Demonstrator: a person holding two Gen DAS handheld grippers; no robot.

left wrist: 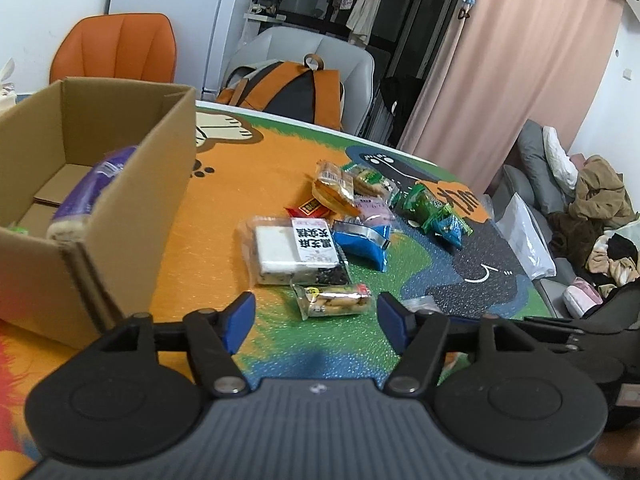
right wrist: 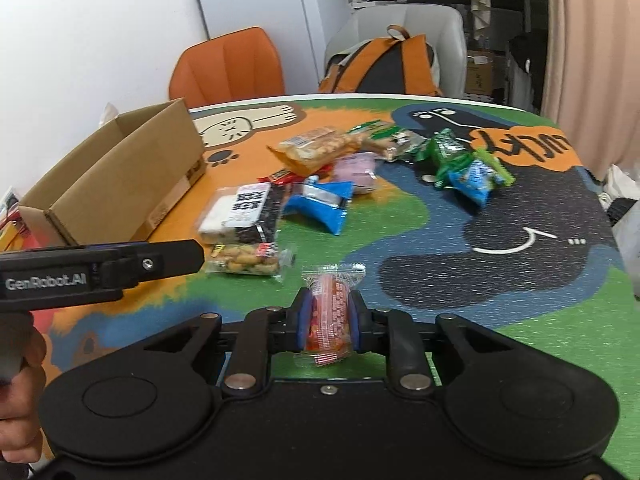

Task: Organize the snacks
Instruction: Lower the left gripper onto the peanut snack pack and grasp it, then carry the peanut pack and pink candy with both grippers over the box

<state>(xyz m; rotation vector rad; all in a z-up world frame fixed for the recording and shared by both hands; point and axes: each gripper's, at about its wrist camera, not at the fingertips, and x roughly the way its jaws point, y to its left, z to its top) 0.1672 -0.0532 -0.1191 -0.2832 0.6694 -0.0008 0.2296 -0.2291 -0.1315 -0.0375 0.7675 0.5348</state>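
Right now I have a small red-and-orange wrapped snack (right wrist: 330, 312) pinched between my right tongs (right wrist: 329, 320), which are closed narrow on its middle, its crimped ends sticking out front and back, above the green part of the surface (right wrist: 400, 240). To do this step well, I judge I should keep the squeeze light so the wrapper does not slip or crush, carry it leftward over the pile, and release only once it is above the open cardboard box (right wrist: 120, 168).

My left tongs (left wrist: 312, 316) are spread wide and hold nothing, just short of a clear biscuit packet (left wrist: 334, 300).

Only the left view looks into the box, where a purple packet (left wrist: 86, 196) leans against the near wall. Only the right view shows the held snack and the left tool's body from the side.
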